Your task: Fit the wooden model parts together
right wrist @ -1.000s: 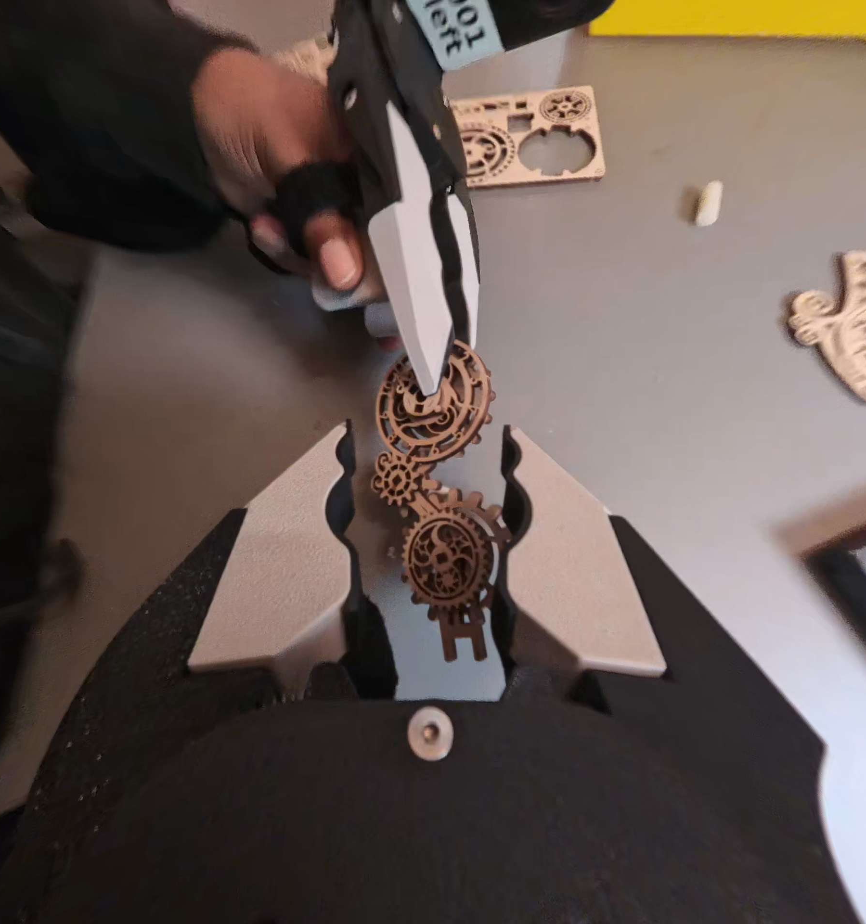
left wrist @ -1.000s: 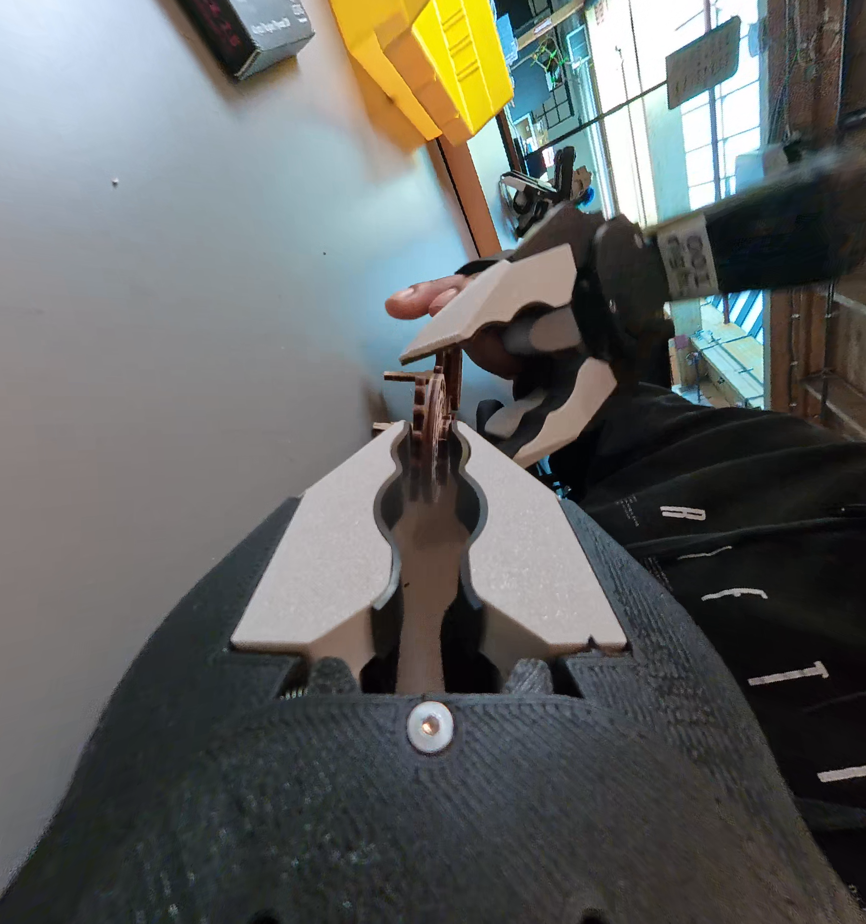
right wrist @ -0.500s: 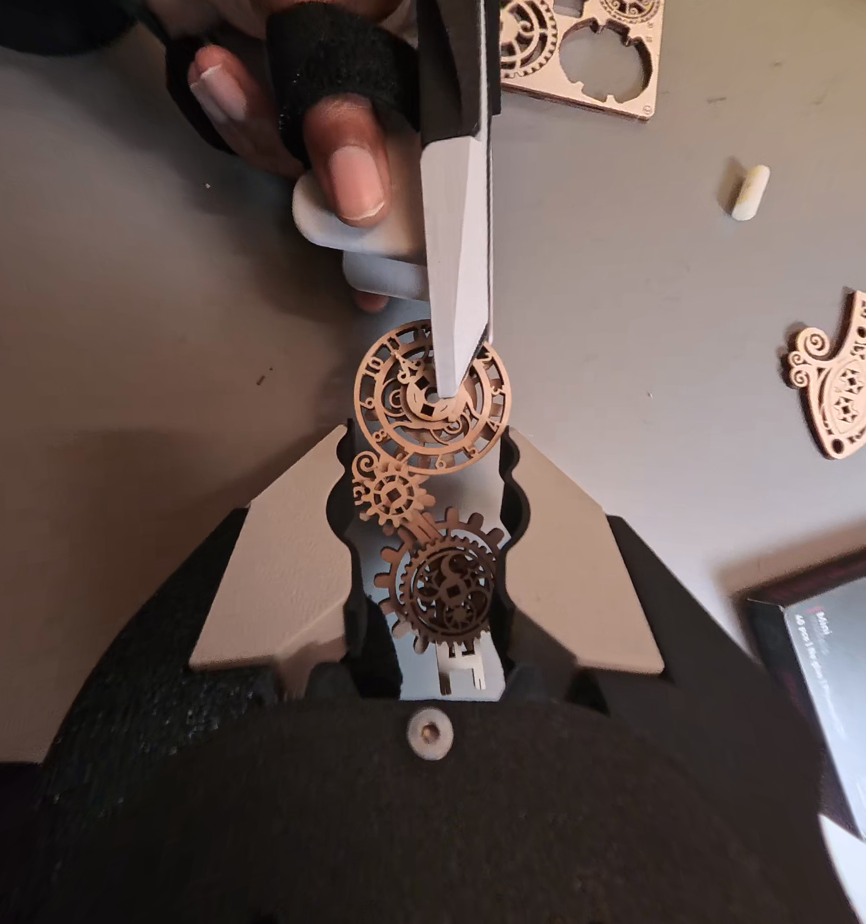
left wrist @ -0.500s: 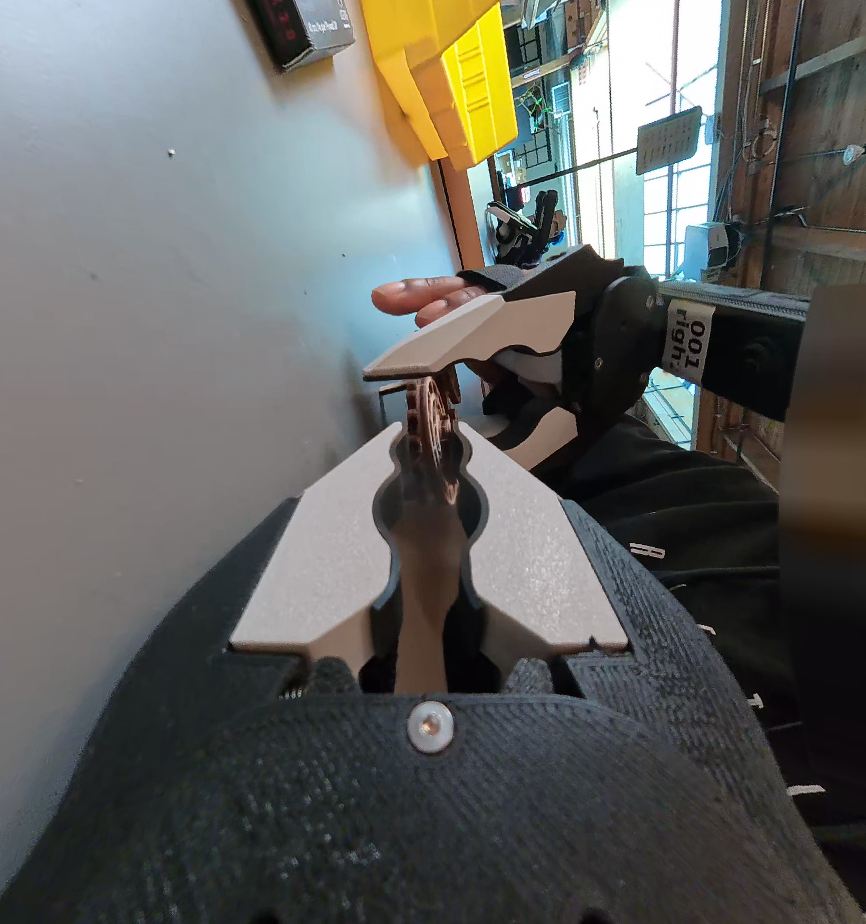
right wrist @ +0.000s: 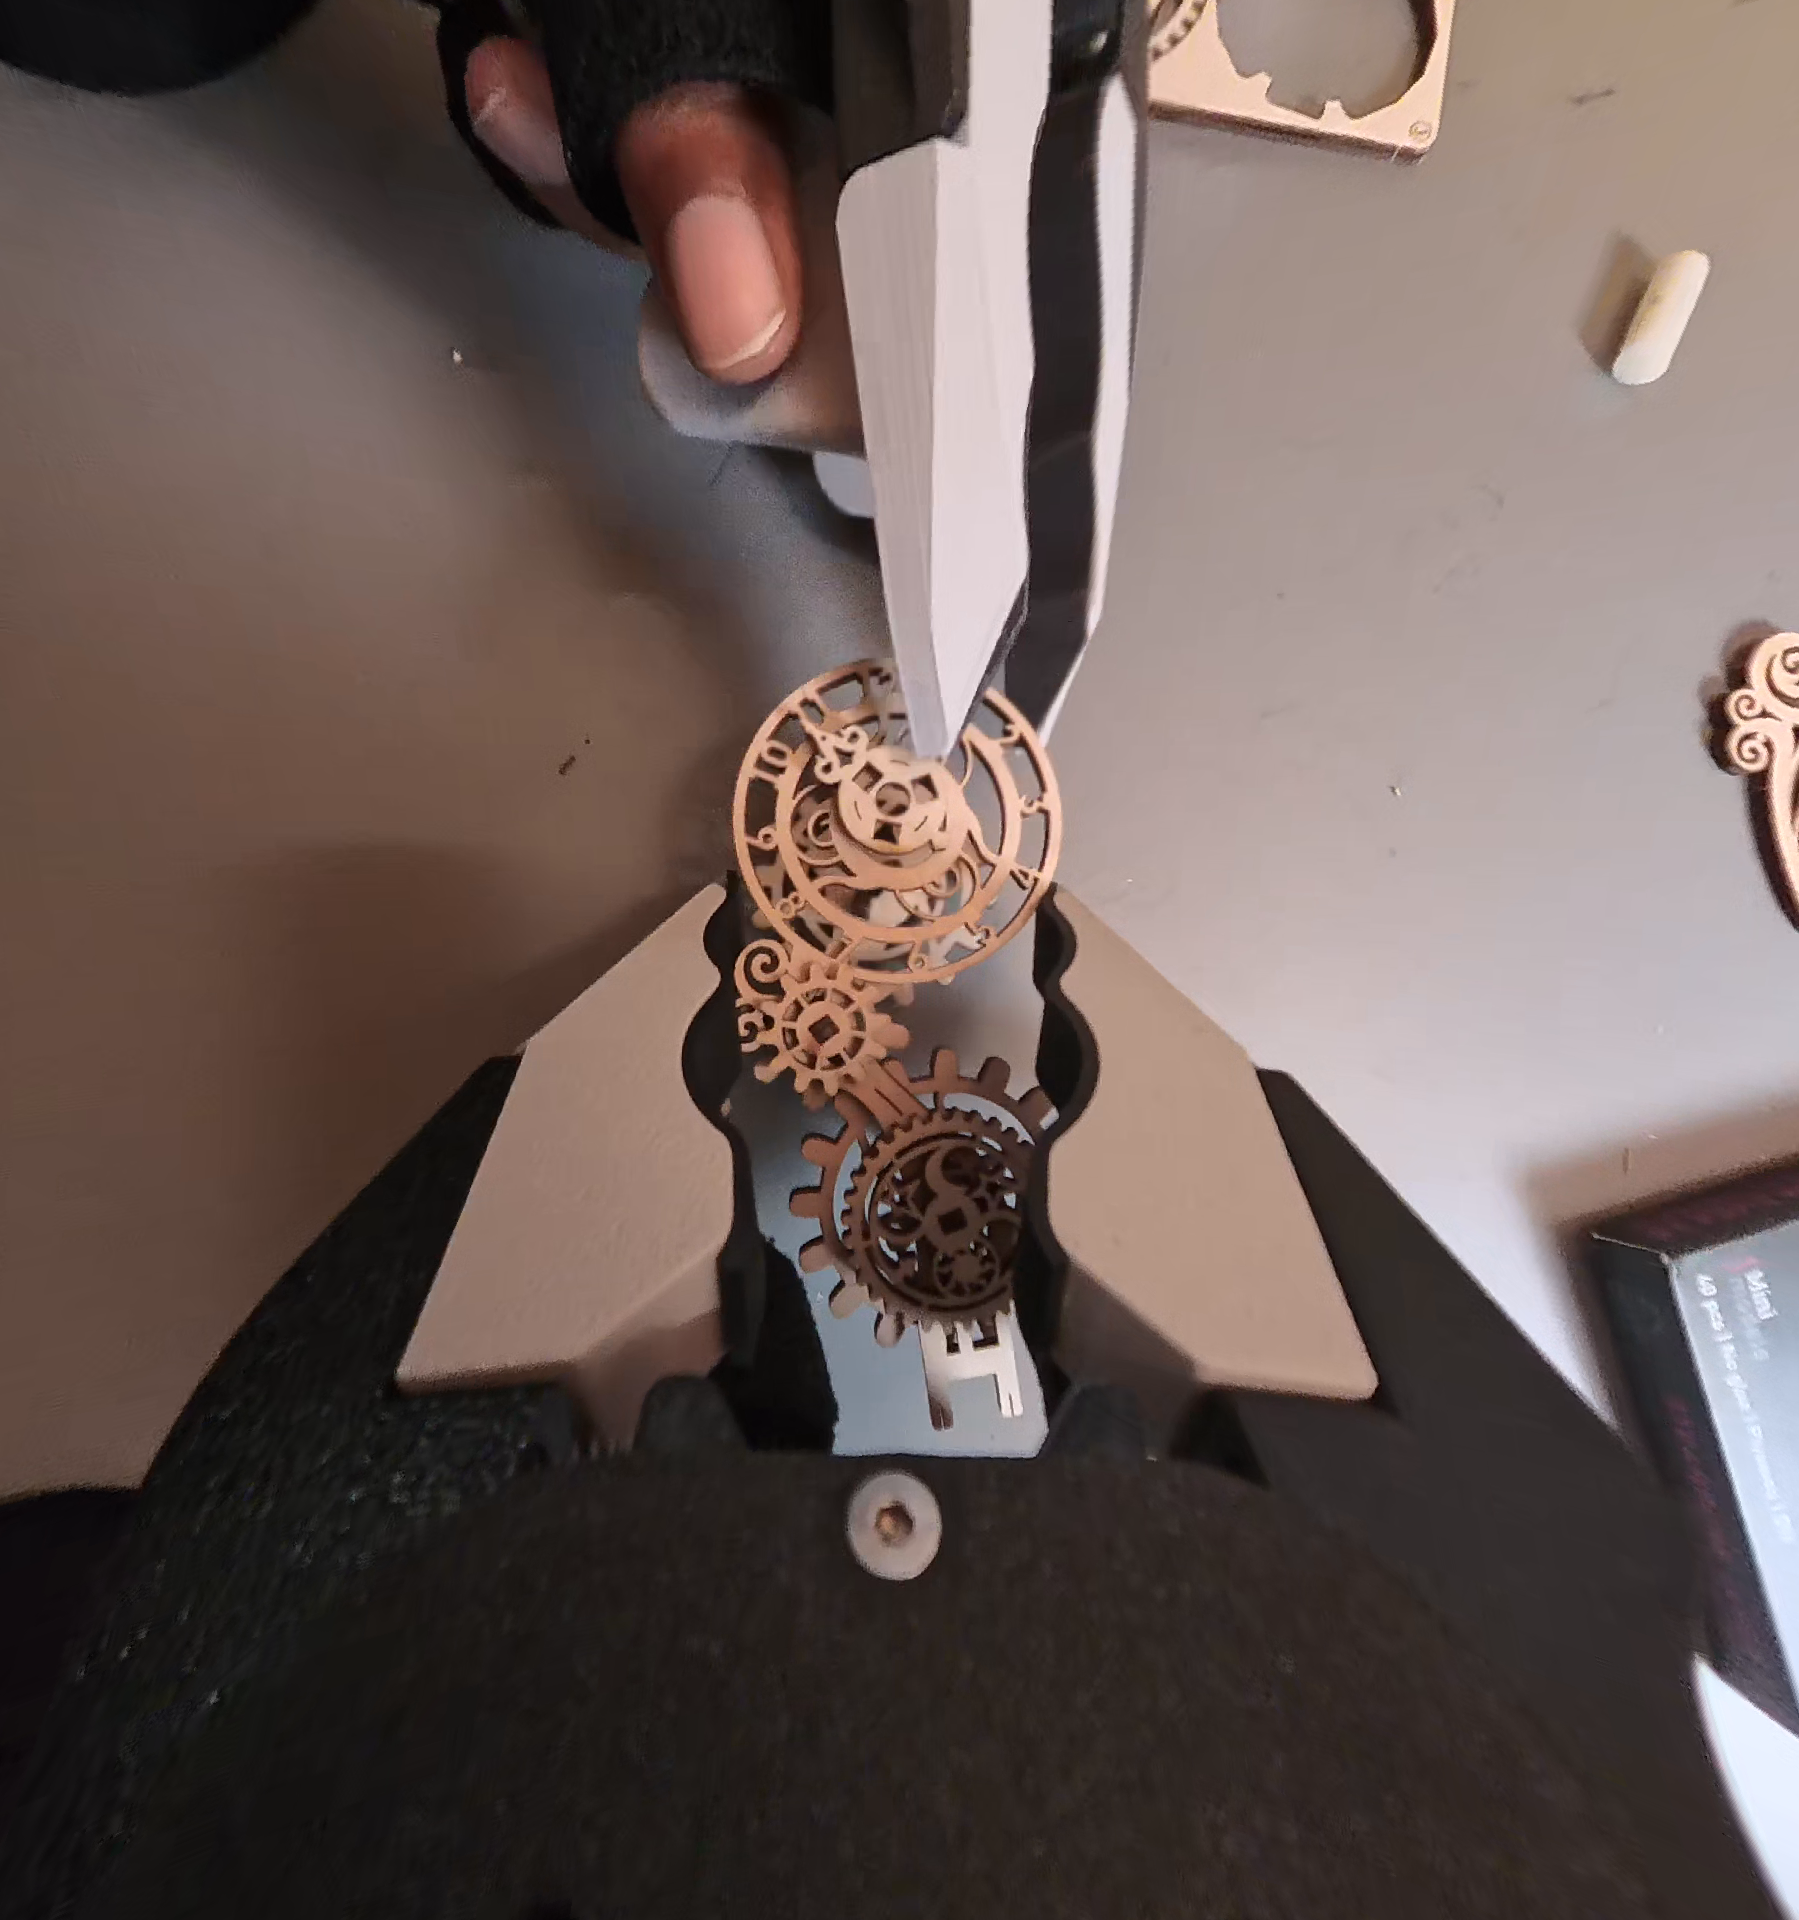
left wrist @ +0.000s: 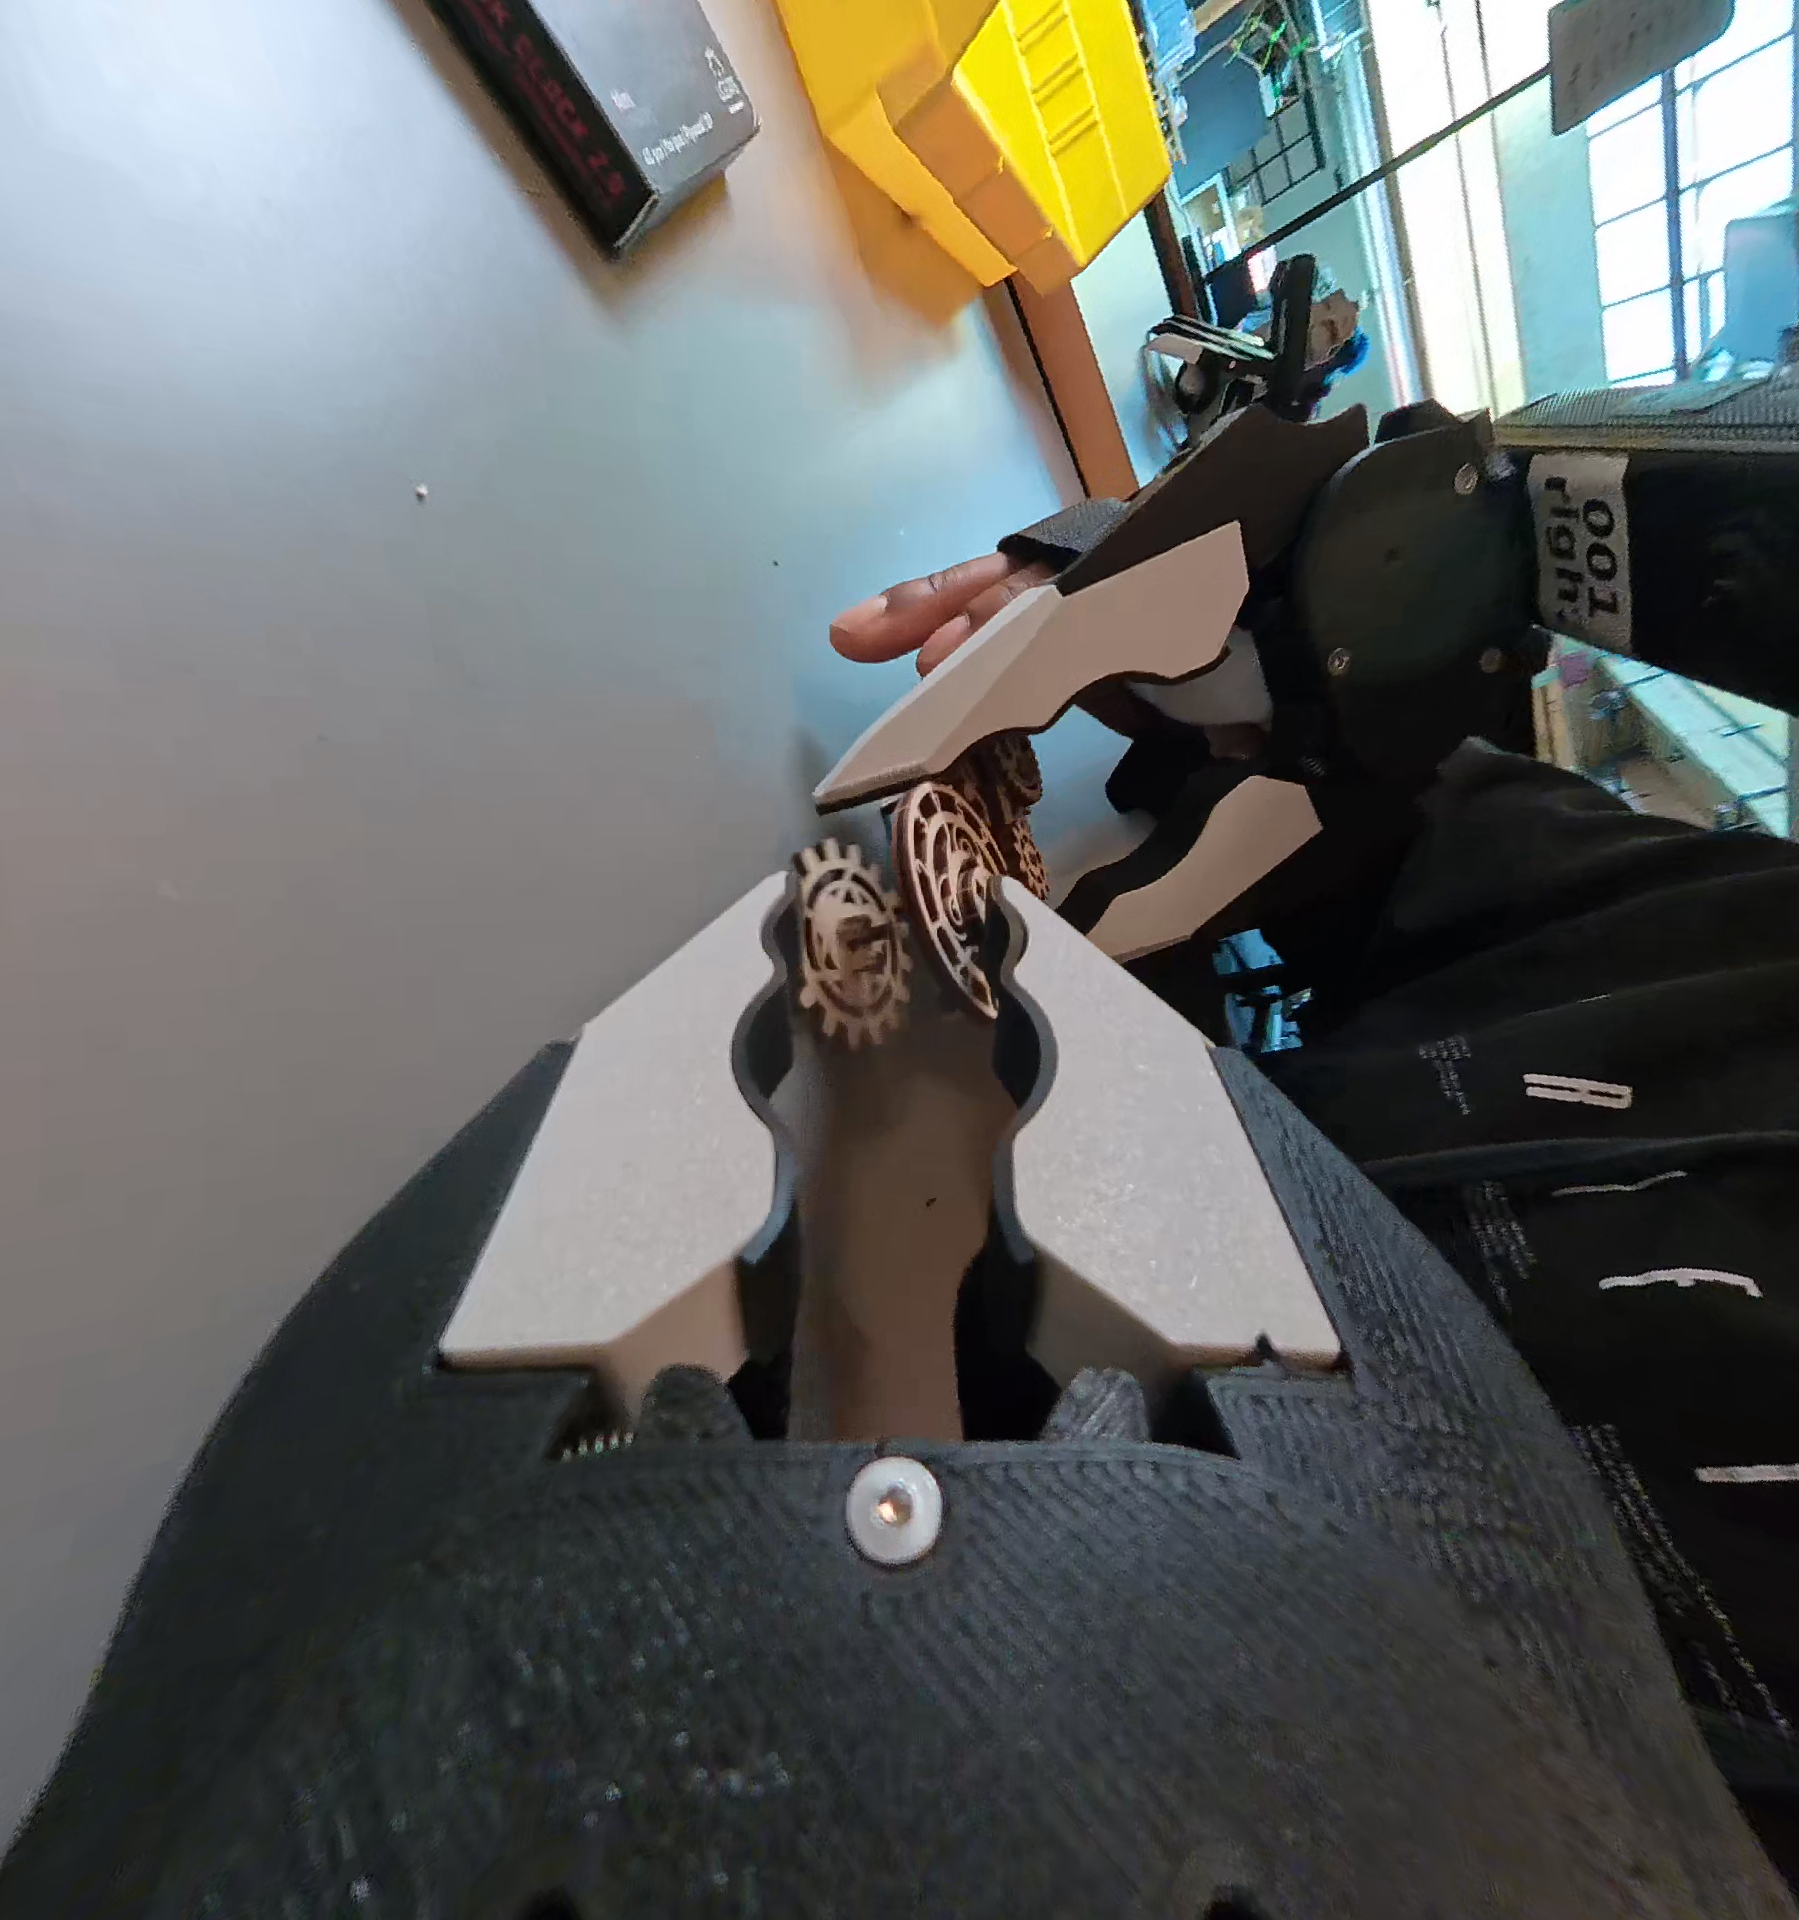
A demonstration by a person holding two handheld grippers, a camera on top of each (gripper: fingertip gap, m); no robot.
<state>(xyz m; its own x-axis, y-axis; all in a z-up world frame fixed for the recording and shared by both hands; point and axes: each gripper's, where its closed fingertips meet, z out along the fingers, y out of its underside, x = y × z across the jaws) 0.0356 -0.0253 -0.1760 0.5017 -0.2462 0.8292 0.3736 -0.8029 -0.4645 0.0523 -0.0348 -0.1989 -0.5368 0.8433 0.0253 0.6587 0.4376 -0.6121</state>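
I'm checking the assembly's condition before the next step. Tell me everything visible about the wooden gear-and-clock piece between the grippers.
The wooden gear-and-clock piece is thin, laser-cut, light-brown wood: an openwork clock dial on top, a small gear below it, then a larger, darker gear ending in a slotted tab. It hangs above the grey table between the fingers of the right gripper. The left gripper meets the dial near its hub.

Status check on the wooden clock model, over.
Right fingers shut on the brown wooden gear-and-clock-face assembly. Left fingers at its clock face, grip unclear. Nothing blocking the join.
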